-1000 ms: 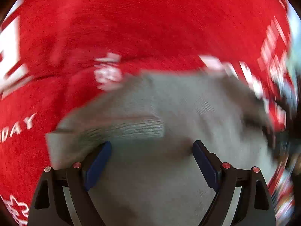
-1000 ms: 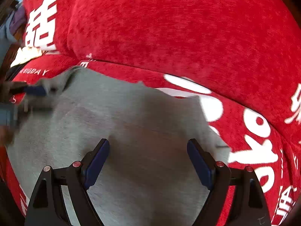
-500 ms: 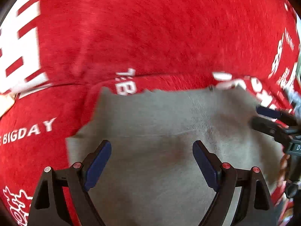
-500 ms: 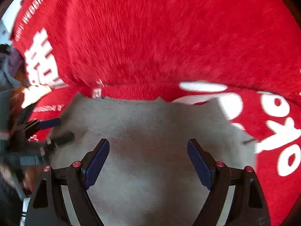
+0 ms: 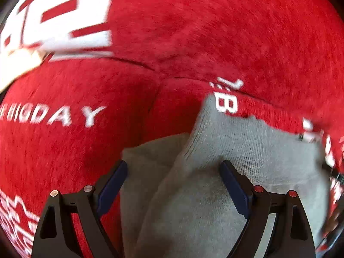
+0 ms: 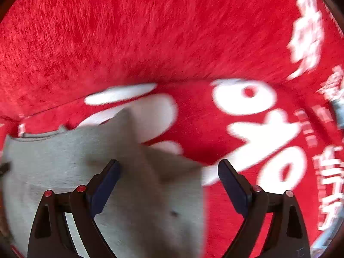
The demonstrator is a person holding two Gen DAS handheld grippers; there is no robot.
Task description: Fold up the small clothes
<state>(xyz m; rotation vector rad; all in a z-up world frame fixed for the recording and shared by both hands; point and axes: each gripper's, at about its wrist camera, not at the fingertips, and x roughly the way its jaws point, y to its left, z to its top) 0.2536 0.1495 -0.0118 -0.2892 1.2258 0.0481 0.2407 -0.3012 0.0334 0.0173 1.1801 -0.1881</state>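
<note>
A small grey knit garment [image 5: 225, 172] lies on a red plush sofa seat [image 5: 75, 150] with white lettering. In the left wrist view my left gripper [image 5: 173, 182] is open over the garment's left part, where a sleeve or flap sticks out to the left. In the right wrist view the same grey garment [image 6: 86, 161] fills the lower left, and my right gripper [image 6: 167, 182] is open over its right edge, with the right finger above the red seat. Neither gripper holds cloth.
The sofa backrest [image 6: 150, 32] rises behind the seat. White printed letters [image 6: 247, 99] cover the seat cover to the right. A pale object [image 5: 19, 64] shows at the far left edge of the left wrist view.
Both cameras have swung outward: the left view now shows the garment's left edge, the right view its right edge. Each gripper has left the other's view. The jaws stay open.
</note>
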